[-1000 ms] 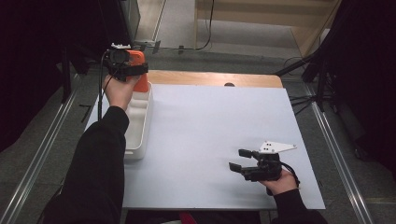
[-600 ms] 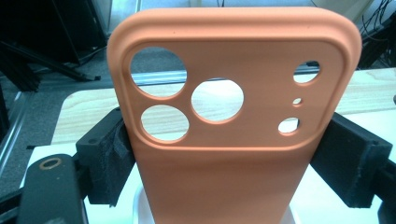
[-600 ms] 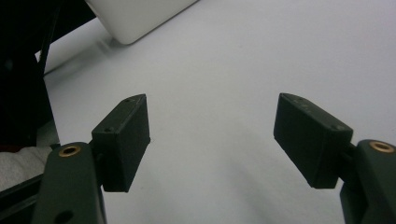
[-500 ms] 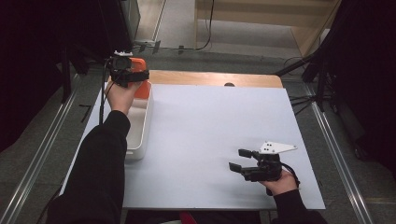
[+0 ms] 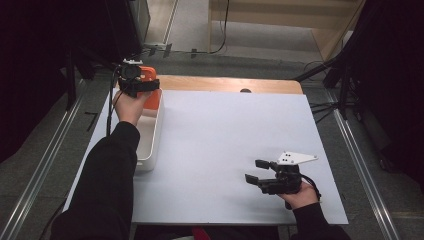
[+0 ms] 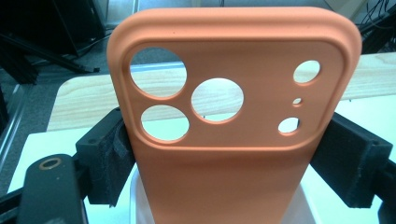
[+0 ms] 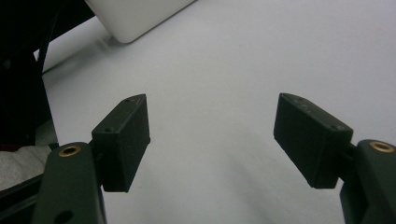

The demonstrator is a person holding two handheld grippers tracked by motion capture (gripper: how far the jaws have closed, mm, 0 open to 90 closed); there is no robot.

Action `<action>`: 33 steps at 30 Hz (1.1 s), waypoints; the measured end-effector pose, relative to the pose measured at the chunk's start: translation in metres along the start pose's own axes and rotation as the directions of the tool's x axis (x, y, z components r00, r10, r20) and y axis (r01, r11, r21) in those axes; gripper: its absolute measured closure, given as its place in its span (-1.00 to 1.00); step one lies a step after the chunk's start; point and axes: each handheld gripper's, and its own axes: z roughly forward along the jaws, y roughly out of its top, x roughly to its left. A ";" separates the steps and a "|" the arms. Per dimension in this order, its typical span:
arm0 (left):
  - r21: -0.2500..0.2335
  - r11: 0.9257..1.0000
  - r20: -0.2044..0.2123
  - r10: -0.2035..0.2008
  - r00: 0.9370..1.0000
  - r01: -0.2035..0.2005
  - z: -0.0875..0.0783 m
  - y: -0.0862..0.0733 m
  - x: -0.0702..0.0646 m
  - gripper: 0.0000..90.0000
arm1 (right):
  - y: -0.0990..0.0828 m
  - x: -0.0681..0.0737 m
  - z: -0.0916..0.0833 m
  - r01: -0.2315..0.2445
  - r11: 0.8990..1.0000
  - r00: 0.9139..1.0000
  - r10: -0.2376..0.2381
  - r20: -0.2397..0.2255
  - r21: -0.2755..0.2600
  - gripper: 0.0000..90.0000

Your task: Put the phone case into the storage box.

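An orange phone case with round camera holes stands upright between the jaws of my left gripper. The left gripper is shut on the case's two side edges. It hangs over the far end of a white tray at the table's left, and the tray's rim shows just below the case. My right gripper rests near the front right of the white table top, pointing left. Its jaws are open with nothing between them.
A bare wooden strip runs along the table's far edge behind the white mat. The near corner of the tray lies well ahead of the right gripper. Dark stands and cables stand beyond the table on both sides.
My left hand has sunk a little with the orange case, closer to the tray's far end. The right hand has kept still.
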 end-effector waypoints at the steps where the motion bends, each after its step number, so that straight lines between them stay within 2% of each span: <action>1: 0.001 1.000 -0.002 0.002 1.000 -0.002 0.000 -0.001 0.000 -0.65 | 0.000 0.000 0.000 0.000 1.000 1.000 0.000 -0.002 -0.001 -0.43; 9: 0.015 1.000 0.000 -0.004 1.000 0.004 0.003 -0.006 0.000 -0.65 | 0.001 0.000 0.002 0.001 1.000 1.000 -0.001 -0.001 0.007 -0.43; 18: 0.026 1.000 -0.001 0.009 1.000 -0.009 0.004 -0.009 -0.004 -0.65 | 0.001 0.000 0.002 0.003 1.000 1.000 -0.003 -0.003 0.006 -0.43; 22: 0.025 1.000 0.000 0.012 1.000 -0.012 0.002 -0.008 -0.005 -0.66 | 0.004 -0.003 0.009 -0.020 1.000 1.000 0.020 0.001 -0.004 -0.43; 23: 0.026 1.000 0.001 0.012 1.000 -0.012 0.002 -0.008 -0.005 -0.66 | 0.005 -0.003 0.013 -0.008 1.000 1.000 0.008 -0.003 0.009 -0.43; 26: 0.052 0.999 0.003 0.015 1.000 -0.015 0.004 -0.011 -0.004 -0.66 | 0.005 -0.001 0.014 0.004 1.000 1.000 -0.004 -0.009 0.016 -0.43; 33: 0.077 0.997 0.009 0.017 1.000 -0.018 0.008 -0.015 -0.006 -0.66 | 0.005 0.000 0.011 0.001 1.000 1.000 -0.001 -0.007 0.008 -0.43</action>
